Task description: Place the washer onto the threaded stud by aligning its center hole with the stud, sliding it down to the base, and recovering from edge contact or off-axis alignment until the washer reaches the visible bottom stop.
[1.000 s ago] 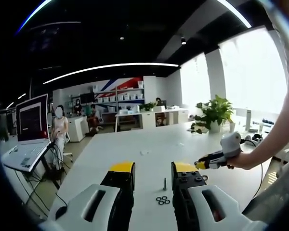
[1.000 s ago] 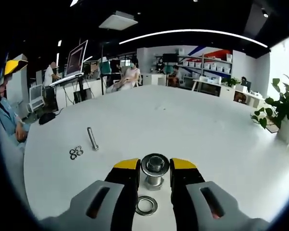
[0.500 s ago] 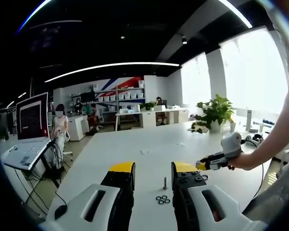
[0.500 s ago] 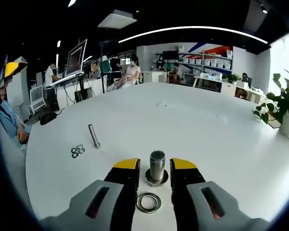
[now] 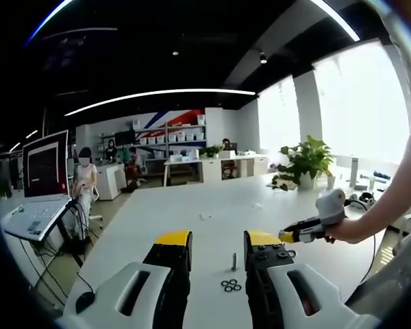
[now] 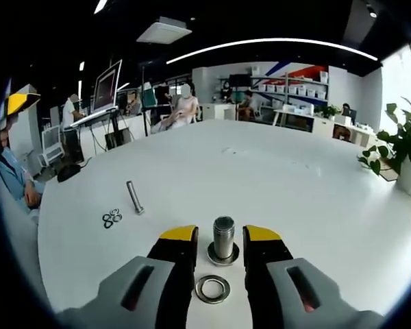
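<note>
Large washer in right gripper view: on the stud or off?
Off. The large metal washer lies flat on the white table, beside the upright threaded stud.

On your white tabletop (image 6: pixel 274 171), a slim bolt (image 6: pixel 133 197) stands just beside a cluster of small rings (image 6: pixel 110 218). A potted plant (image 5: pixel 303 163) sits at the far edge, a laptop (image 5: pixel 40 188) off to one side.

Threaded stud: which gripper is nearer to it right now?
Right. The right gripper has its fingers either side of the threaded stud; the left gripper is off by the small washers.
</note>
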`<state>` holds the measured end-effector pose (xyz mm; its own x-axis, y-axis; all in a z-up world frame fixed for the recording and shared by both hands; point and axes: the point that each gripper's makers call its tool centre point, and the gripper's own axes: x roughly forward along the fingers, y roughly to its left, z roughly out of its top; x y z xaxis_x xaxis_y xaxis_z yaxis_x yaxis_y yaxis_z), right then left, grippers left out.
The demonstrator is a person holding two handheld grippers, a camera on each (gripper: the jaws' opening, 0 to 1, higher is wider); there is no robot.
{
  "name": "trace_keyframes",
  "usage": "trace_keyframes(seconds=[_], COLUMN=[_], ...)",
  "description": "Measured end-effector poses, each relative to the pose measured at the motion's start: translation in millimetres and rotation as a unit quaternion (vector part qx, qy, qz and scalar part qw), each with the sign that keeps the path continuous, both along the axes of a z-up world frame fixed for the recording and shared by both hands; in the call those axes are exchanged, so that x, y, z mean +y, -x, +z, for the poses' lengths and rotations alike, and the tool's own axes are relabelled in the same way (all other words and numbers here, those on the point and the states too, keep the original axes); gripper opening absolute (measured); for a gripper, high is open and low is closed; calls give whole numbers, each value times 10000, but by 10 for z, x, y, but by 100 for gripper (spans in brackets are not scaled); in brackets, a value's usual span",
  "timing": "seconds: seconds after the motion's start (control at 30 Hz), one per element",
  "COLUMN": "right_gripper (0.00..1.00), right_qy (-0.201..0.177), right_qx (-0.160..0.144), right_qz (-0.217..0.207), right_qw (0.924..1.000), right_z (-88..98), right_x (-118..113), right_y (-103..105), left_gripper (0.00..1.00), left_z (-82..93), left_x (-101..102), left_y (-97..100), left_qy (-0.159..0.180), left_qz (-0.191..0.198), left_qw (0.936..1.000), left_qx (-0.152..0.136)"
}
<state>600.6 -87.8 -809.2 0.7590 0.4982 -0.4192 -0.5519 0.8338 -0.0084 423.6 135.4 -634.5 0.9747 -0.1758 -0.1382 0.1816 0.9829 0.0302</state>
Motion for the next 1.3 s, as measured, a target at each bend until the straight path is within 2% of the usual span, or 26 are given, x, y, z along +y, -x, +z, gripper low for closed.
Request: trace_keyframes(seconds=[0.43, 0.7, 0.97, 1.3], right_gripper=[29, 29, 29, 30], right_qy=[-116, -105, -111, -117], right_qx=[12, 80, 59, 64], right_qz=[-238, -298, -371, -524], right_qw=[9996, 9995, 9992, 9985], right_z=[98, 66, 138, 286], right_x=[-121, -163, -189, -273], right_y=[158, 292, 369, 579], left_gripper=[29, 29, 29, 30], left_z=[73, 136, 194, 312], left_x=[15, 26, 66, 120], left_y=[-29, -31, 16, 57], left_qy=[34, 64, 67, 86], left_qz=[-16, -30, -70, -154], left_qw=[9999, 9998, 9997, 9994], left_qx=[-97, -182, -227, -312])
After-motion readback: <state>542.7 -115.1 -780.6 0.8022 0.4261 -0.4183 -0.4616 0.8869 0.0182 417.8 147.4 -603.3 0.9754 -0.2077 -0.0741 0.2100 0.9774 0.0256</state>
